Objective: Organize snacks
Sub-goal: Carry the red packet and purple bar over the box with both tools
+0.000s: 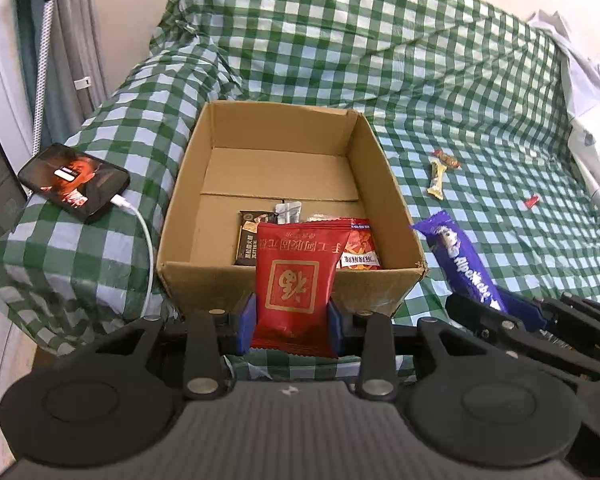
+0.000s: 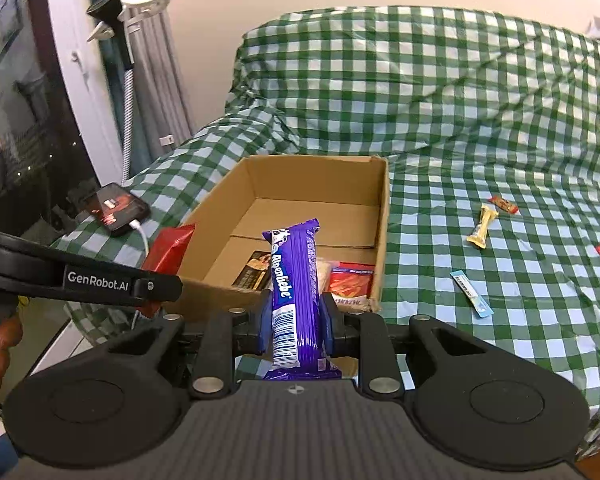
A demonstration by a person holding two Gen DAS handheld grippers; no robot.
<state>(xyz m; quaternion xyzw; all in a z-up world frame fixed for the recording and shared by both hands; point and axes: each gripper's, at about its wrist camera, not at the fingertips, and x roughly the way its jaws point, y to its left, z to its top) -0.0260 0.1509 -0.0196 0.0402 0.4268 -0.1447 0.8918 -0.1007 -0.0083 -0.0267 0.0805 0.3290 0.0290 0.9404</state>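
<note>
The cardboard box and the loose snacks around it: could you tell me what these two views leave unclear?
- Left wrist view: the red packet in the left tool hides part of the cardboard box and the snacks inside.
- Right wrist view: the purple Alpenliebe stick in the right tool covers the pale packet behind it.
- Both views: the small snacks on the checked cloth are too small to read.

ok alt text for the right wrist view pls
The right tool grips a purple Alpenliebe candy pack upright before an open cardboard box holding a few snacks, on a green checked cloth. Small loose snacks lie right of the box.
</note>
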